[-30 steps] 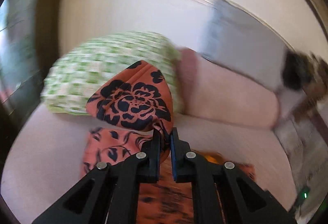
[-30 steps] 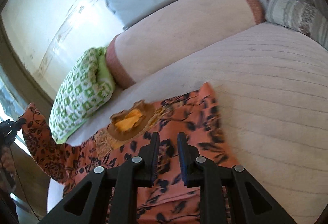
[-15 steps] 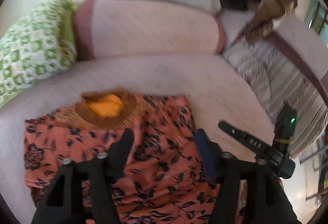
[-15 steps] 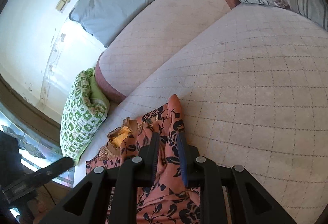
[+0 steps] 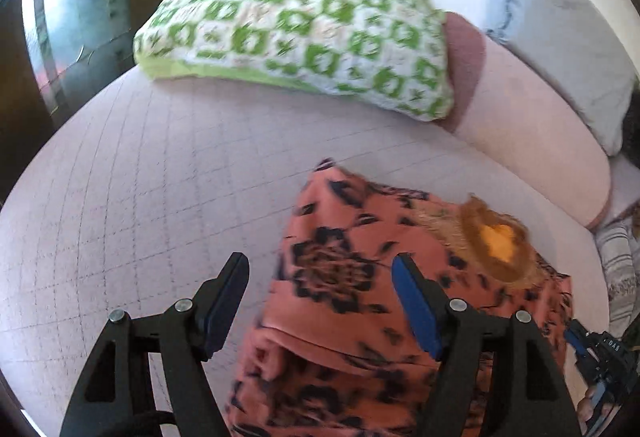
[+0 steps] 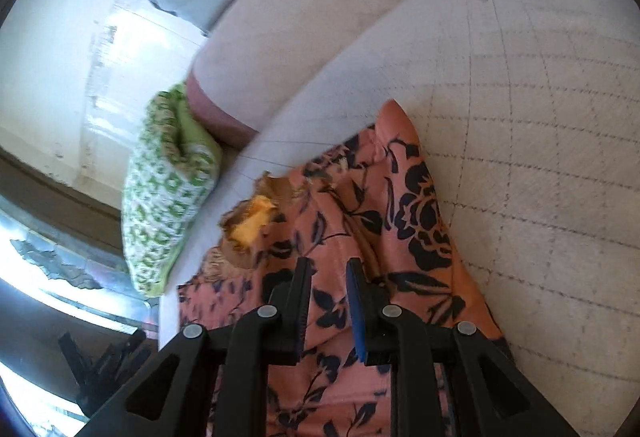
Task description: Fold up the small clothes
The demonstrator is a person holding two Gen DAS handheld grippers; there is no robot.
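An orange garment with black flowers point(image 5: 360, 229) lies on the quilted pale bed point(image 5: 140, 177), partly folded over itself. Its brown neckline with a yellow patch point(image 5: 496, 237) shows to the right. My left gripper point(image 5: 320, 265) hangs just above the garment's left edge. Its jaws are opening and grip nothing; cloth and bed show between them. In the right wrist view the garment point(image 6: 420, 205) runs up into my right gripper point(image 6: 327, 265), whose narrow jaws are shut on a ridge of the cloth. The right gripper point(image 5: 600, 353) also peeks in at the left view's lower right.
A green-and-white pillow point(image 5: 300, 25) lies at the head of the bed, beside a pink bolster point(image 5: 532, 141) and a grey pillow point(image 5: 560, 37). A dark window frame point(image 5: 24, 77) stands at the left. Striped bedding point(image 5: 616, 277) lies at the far right.
My left gripper let go of the lifted garment corner, opened wide and sank toward the bed. The garment dropped and now lies folded. The right gripper stayed narrow on the cloth.
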